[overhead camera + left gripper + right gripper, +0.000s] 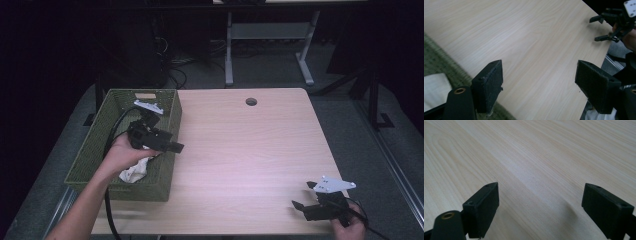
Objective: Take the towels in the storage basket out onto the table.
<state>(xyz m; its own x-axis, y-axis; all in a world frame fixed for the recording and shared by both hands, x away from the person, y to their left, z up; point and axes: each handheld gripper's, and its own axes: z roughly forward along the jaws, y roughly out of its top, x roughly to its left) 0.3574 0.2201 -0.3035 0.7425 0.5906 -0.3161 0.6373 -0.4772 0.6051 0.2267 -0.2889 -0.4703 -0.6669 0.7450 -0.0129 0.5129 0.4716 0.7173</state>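
The white cloth [134, 172] lies in the green basket [165, 170] just below the left claw [167, 146], gaping wide; right claw [303, 196], also wide, sits far across the surface [240, 150]

A lab: bare desk [250, 145], tangled floor cables [175, 70], dark equipment.

The left gripper [167, 145] hangs over a green basket [170, 172] holding white cloth [134, 172], jaws apart.
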